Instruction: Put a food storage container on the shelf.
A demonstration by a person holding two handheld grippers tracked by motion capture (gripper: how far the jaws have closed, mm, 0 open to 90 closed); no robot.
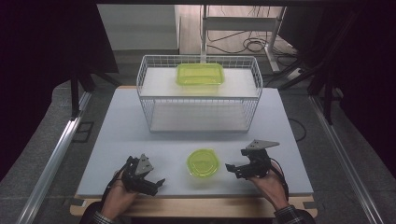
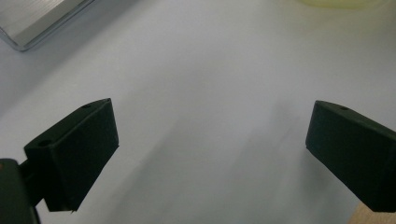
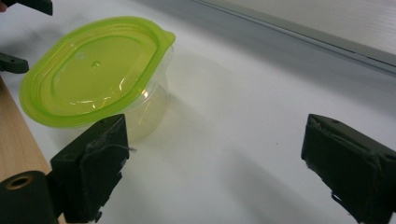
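A small round clear container with a yellow-green lid (image 1: 203, 162) stands on the white table top (image 1: 140, 135) near the front, between my two grippers. My right gripper (image 1: 235, 161) sits just right of it with its jaws wide apart and nothing between them. In the right gripper view the container (image 3: 93, 70) lies beyond the left jaw of the right gripper (image 3: 212, 149), apart from it. My left gripper (image 1: 152, 175) rests left of the container, open and empty. In the left gripper view, bare table shows between the jaws of the left gripper (image 2: 210, 135).
A white wire basket (image 1: 198, 100) stands at the back of the table with a rectangular green-lidded container (image 1: 200, 73) on its upper shelf. The table's wooden front edge (image 1: 196, 207) runs by the hands. Metal rails (image 1: 56, 158) flank the table.
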